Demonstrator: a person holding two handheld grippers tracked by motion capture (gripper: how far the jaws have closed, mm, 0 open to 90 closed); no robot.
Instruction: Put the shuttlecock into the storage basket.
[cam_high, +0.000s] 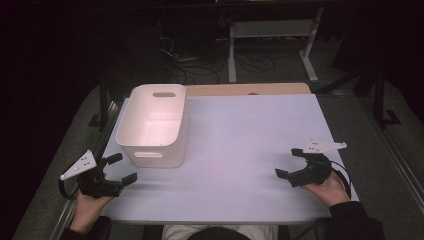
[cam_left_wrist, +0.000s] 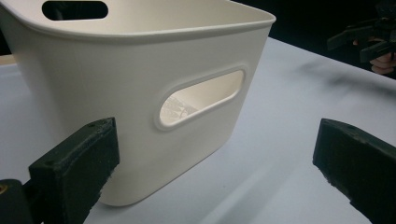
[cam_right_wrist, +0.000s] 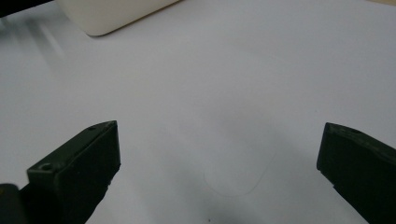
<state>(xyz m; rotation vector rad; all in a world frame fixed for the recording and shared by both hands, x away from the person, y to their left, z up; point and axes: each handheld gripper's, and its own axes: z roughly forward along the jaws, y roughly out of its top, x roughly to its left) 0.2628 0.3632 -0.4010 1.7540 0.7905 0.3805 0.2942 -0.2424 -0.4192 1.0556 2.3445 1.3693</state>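
Observation:
A white plastic bin with oval handle slots stands on the left half of the white table; its inside looks empty. My left gripper is held open near the table's front left corner, jaws pointing at the bin's near wall, a short way from it. My right gripper is open at the front right, over bare table, nothing between its jaws. The bin's corner appears at the top left of the right gripper view. The right gripper also shows far off in the left gripper view.
A wooden strip runs along the table's far edge. Beyond it are a white desk frame and cables on a dark floor. A person's hands hold the grippers at the near edge.

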